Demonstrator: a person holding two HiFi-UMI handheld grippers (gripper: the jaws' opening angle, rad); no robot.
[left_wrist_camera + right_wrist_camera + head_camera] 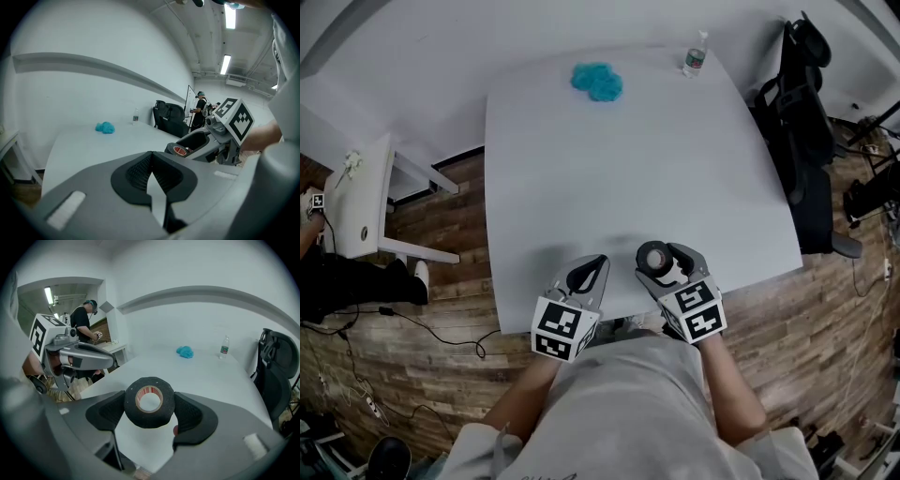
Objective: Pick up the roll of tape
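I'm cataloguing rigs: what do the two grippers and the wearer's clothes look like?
The left gripper and right gripper are grey plastic, with curved jaws lined by black ribbed pads. Each carries a white cube of black square markers. The person wears a light grey shirt.

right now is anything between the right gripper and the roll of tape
Nothing visible. The roll of tape sits between the right gripper's jaws, with both pads pressing its sides. The left gripper is off to the side, shut and empty.
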